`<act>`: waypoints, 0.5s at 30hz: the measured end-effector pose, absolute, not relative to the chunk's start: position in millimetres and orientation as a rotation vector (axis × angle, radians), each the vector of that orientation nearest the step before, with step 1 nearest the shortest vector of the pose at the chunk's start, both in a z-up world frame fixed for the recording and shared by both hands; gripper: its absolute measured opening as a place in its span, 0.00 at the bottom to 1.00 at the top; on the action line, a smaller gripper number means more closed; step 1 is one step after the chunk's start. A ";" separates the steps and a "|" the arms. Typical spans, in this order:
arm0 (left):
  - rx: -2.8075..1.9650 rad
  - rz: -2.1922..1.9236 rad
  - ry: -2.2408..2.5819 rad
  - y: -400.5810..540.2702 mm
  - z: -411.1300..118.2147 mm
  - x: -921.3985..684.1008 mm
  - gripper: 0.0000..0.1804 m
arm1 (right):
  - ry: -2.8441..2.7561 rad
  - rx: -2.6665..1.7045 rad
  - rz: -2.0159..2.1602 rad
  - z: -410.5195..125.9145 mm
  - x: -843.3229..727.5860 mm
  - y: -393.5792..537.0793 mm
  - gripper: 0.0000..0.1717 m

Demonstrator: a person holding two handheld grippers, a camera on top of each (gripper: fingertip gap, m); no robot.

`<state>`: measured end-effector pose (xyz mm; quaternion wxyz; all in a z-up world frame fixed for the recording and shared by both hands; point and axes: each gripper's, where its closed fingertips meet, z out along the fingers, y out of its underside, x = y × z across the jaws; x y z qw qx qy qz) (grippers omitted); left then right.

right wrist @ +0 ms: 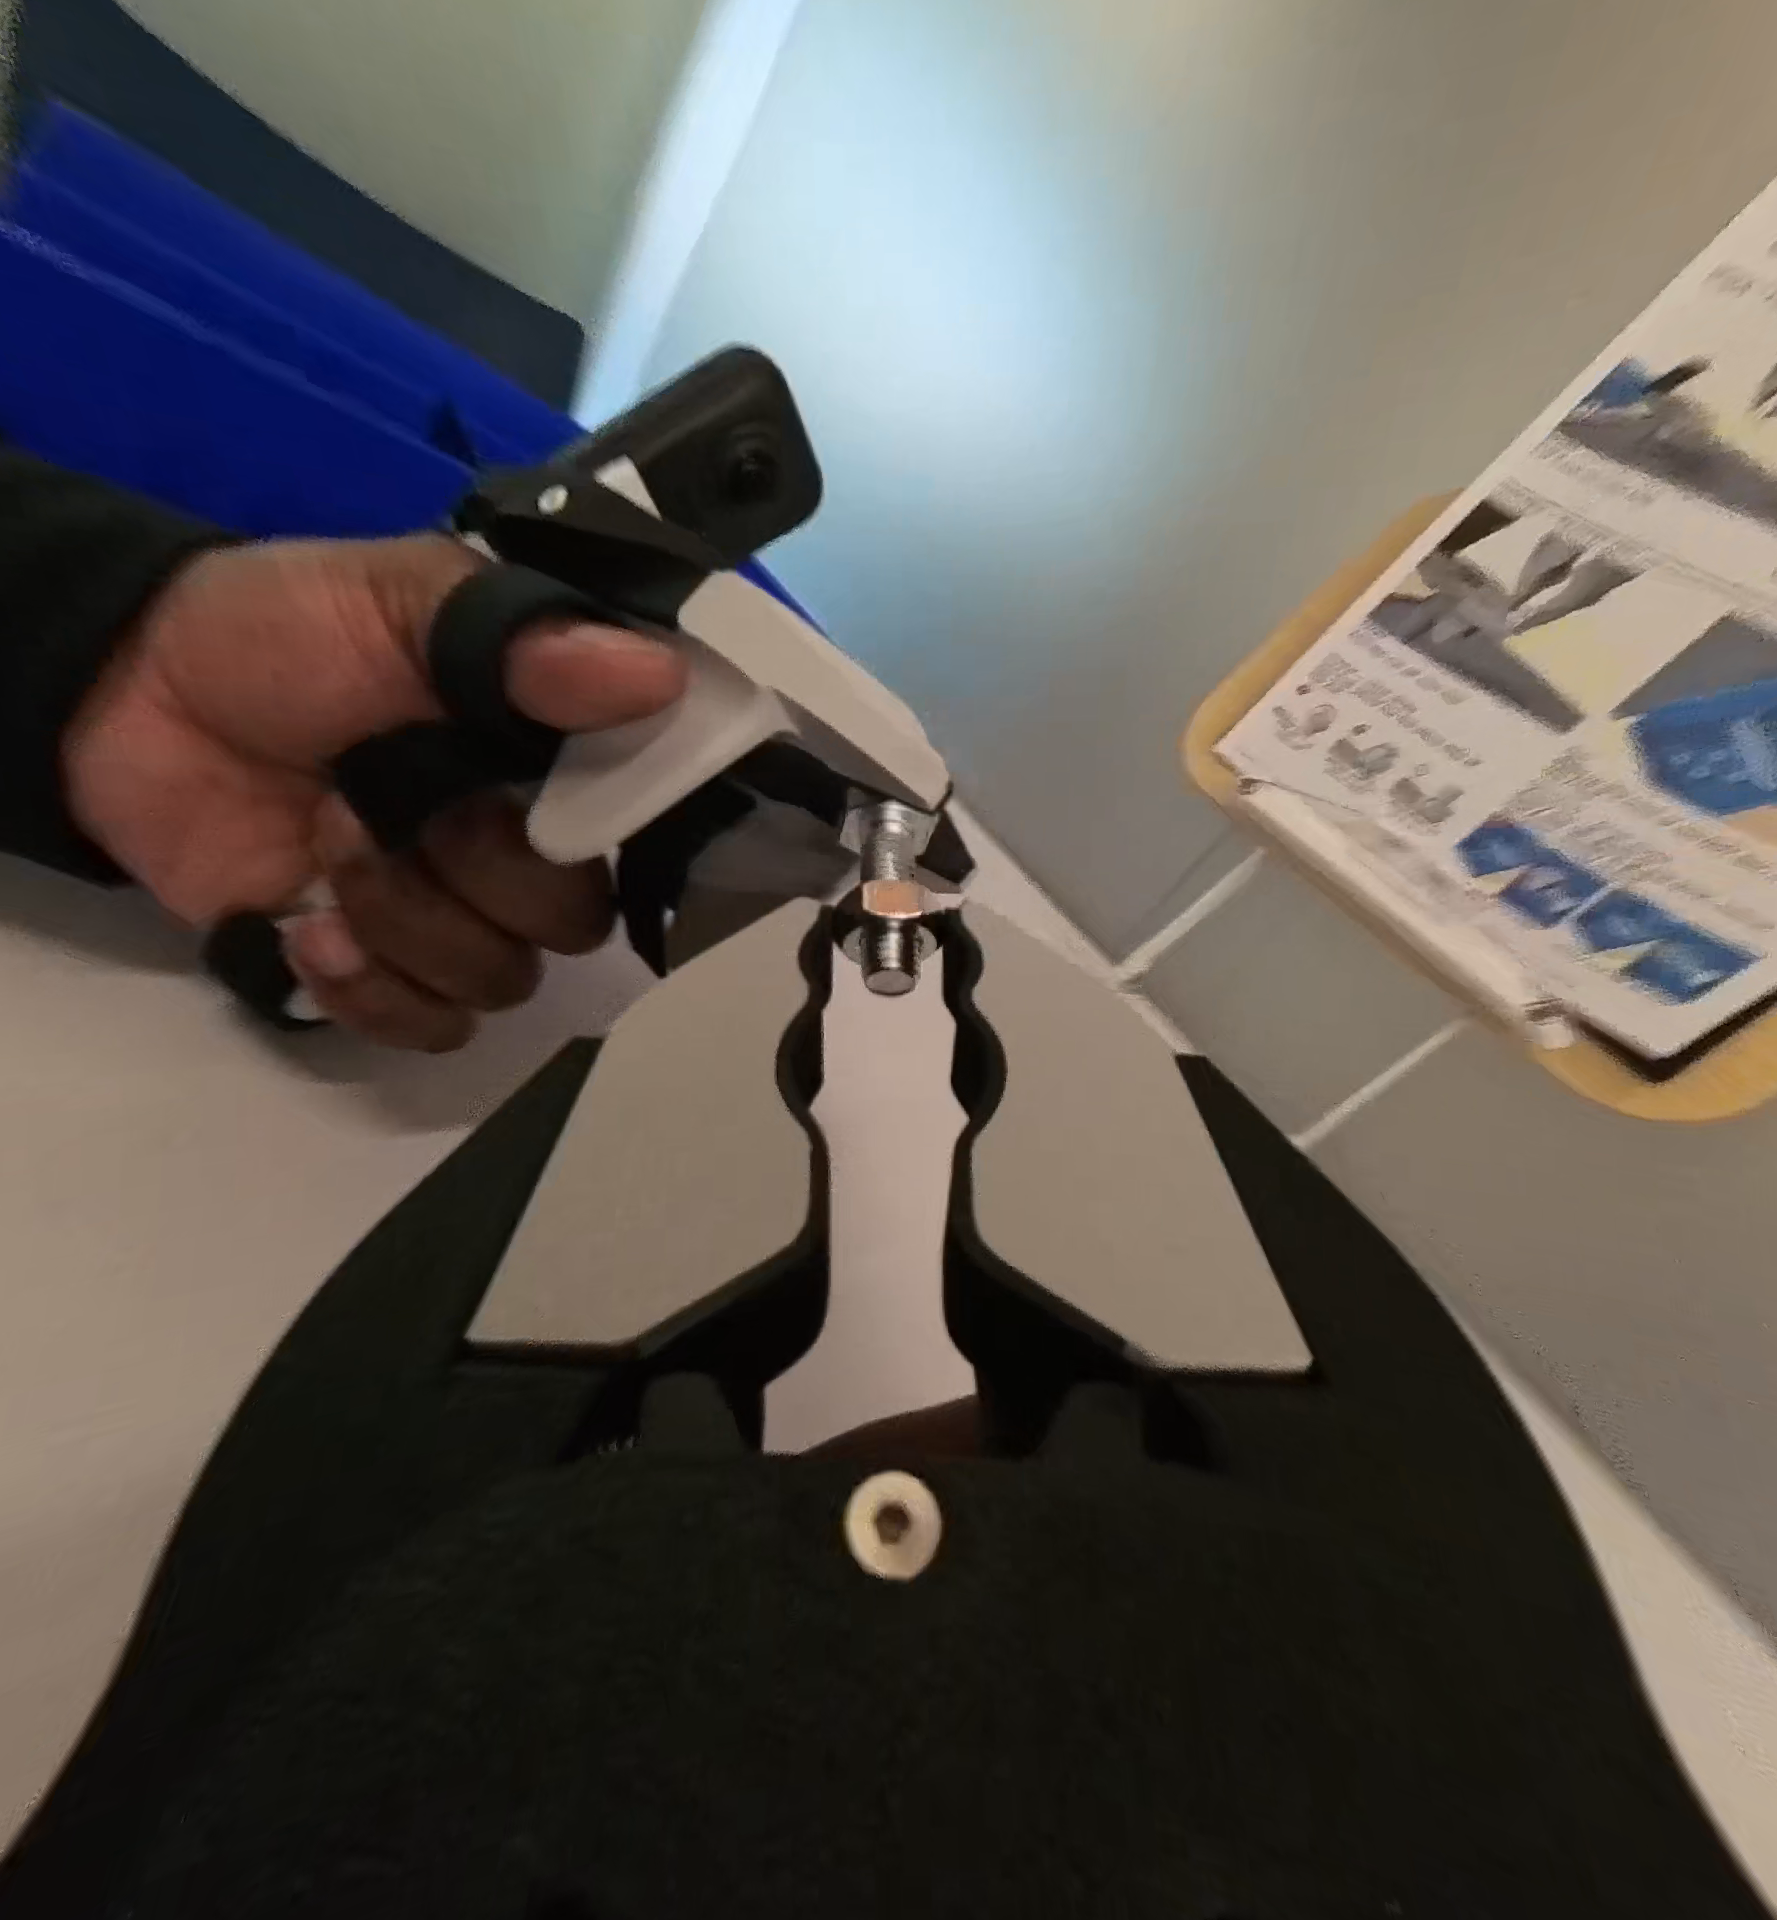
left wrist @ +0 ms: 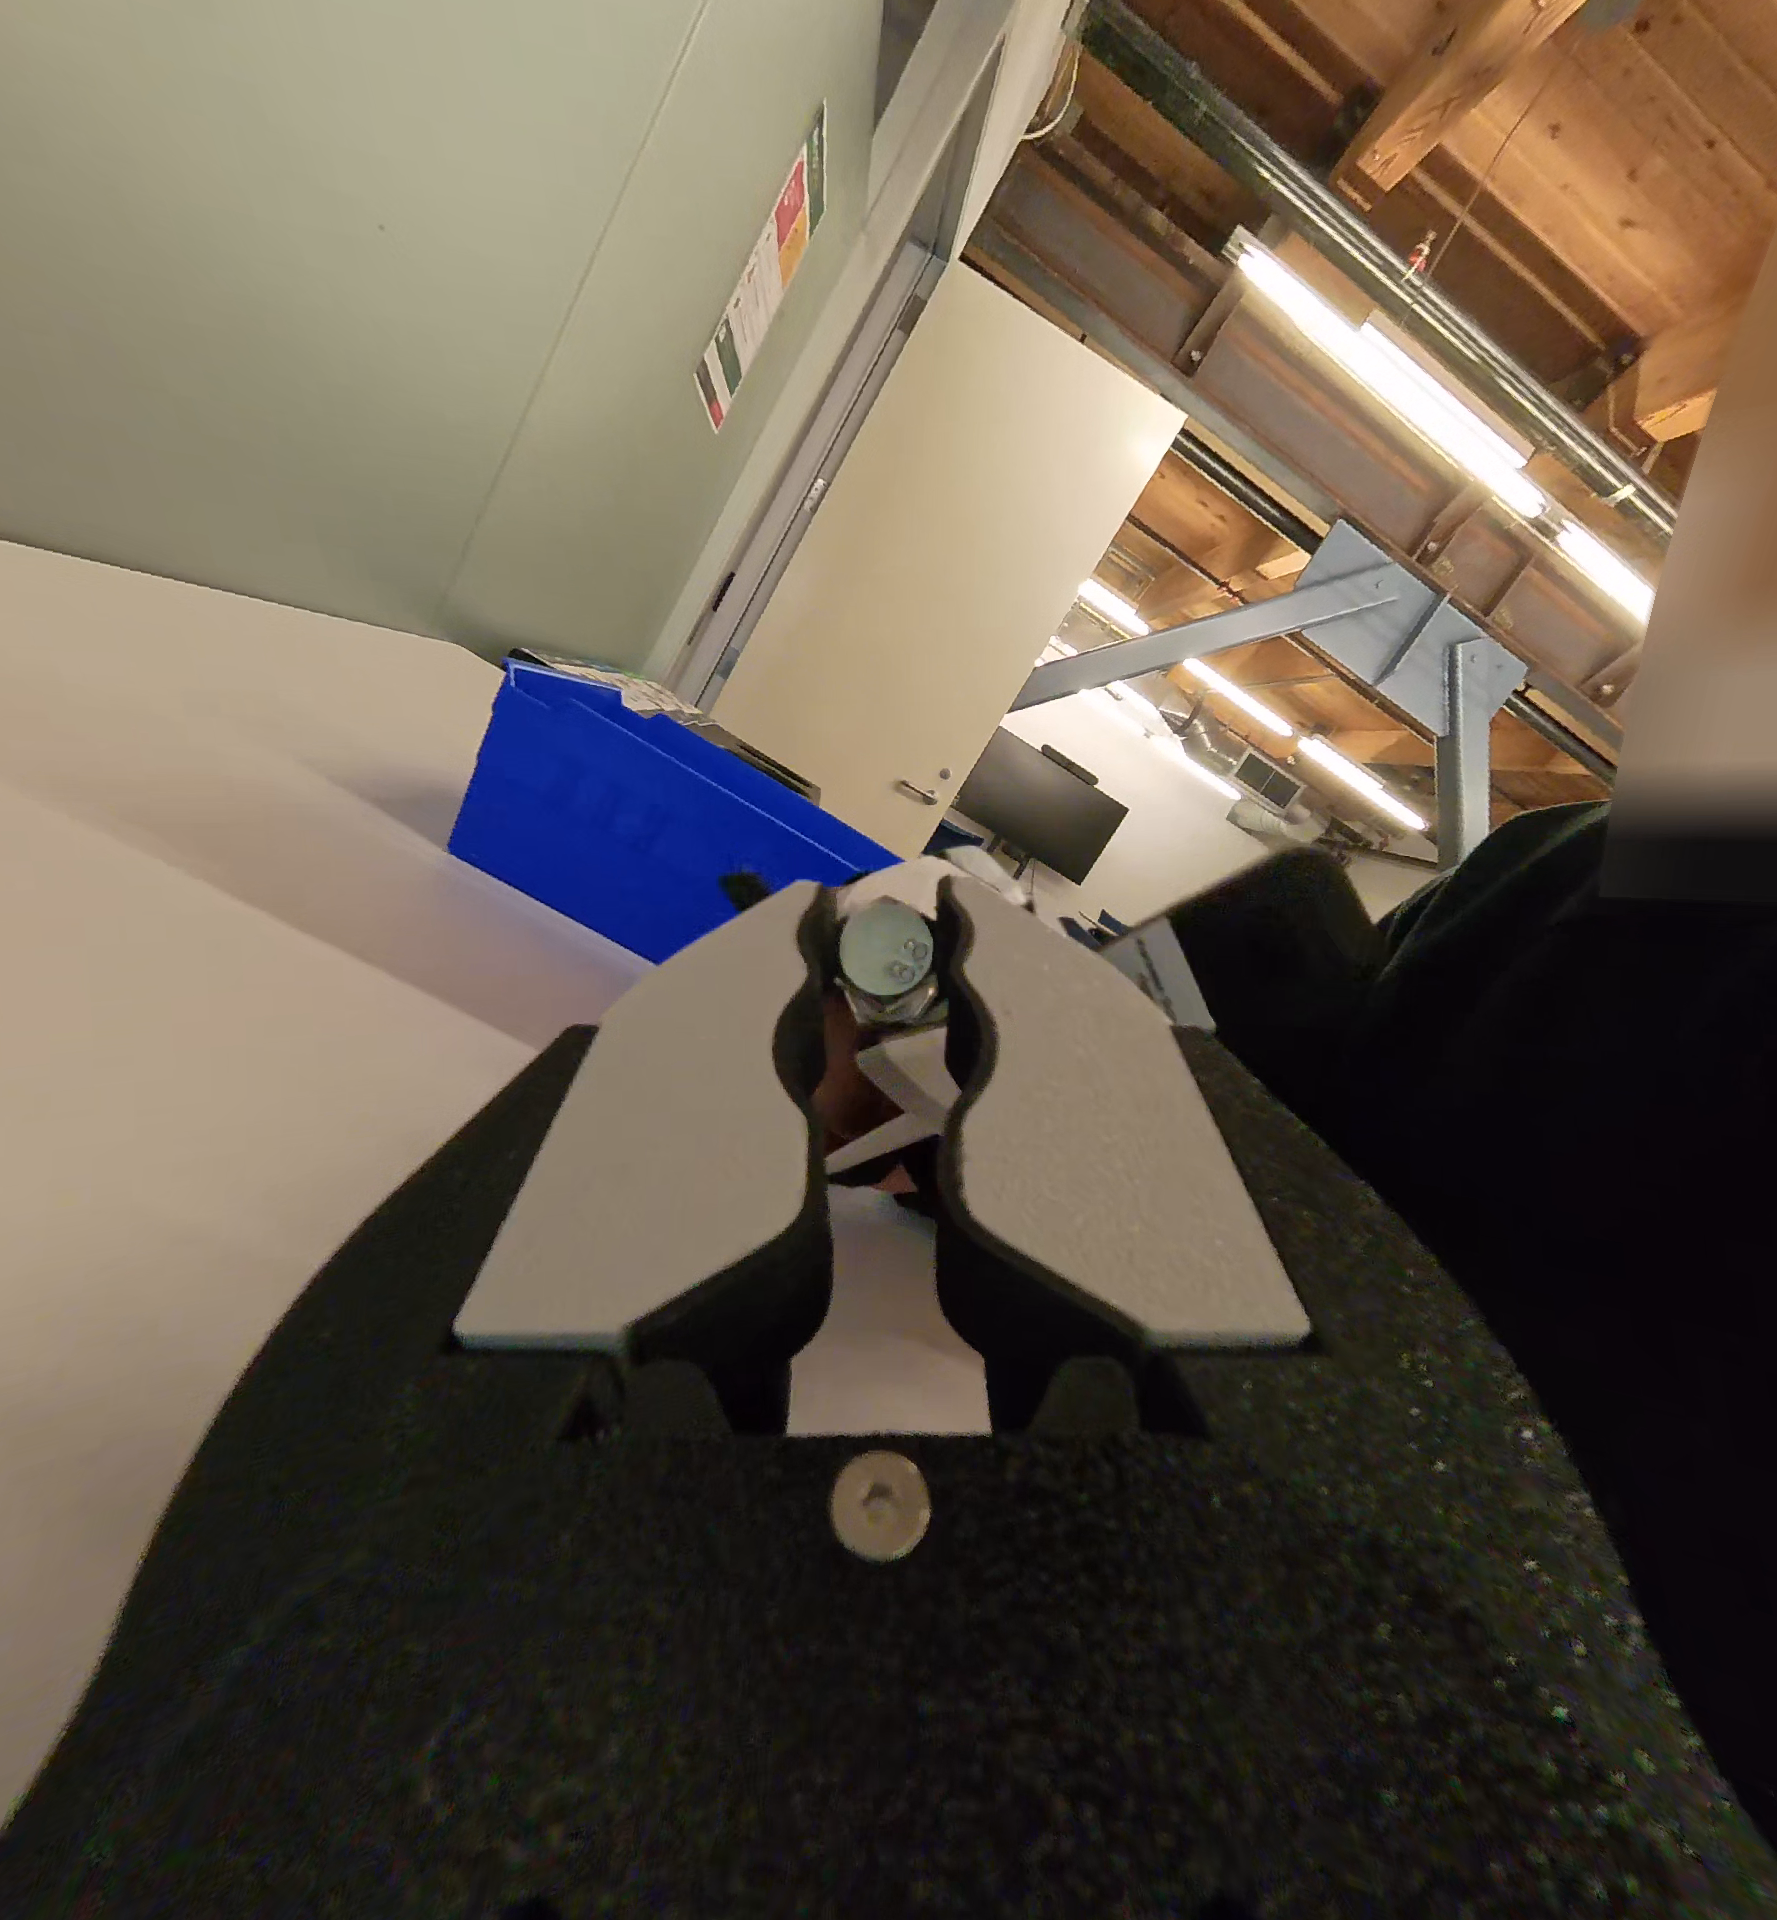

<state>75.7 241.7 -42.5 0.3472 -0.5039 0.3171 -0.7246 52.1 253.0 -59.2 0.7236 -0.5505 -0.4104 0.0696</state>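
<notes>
Stamped digits on bolt head (left wrist: 885, 954) — wall poster (left wrist: 768, 272) illegible.

My left gripper (left wrist: 885, 940) holds a bolt (left wrist: 885, 956) by its head, pads on either side. My right gripper (right wrist: 889, 925) meets it tip to tip, closed on the nut (right wrist: 891, 899) partway along the bolt's shaft. A bin (left wrist: 635, 821) sits behind on the table (left wrist: 188, 1039); a clipboard (right wrist: 1549, 748) lies right.
</notes>
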 end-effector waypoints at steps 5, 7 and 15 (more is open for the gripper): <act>-1.289 -1.896 0.836 241.0 -41.5 73.3 0.10 | -0.654 -1.519 1.183 -59.7 46.4 246.5 0.11; -1.283 -1.876 0.855 238.7 -41.7 73.8 0.10 | -0.539 -1.529 1.535 -57.1 49.3 244.2 0.11; -1.321 -1.854 0.774 249.9 -43.2 71.1 0.09 | -0.757 -1.334 0.673 -59.1 59.1 256.5 0.22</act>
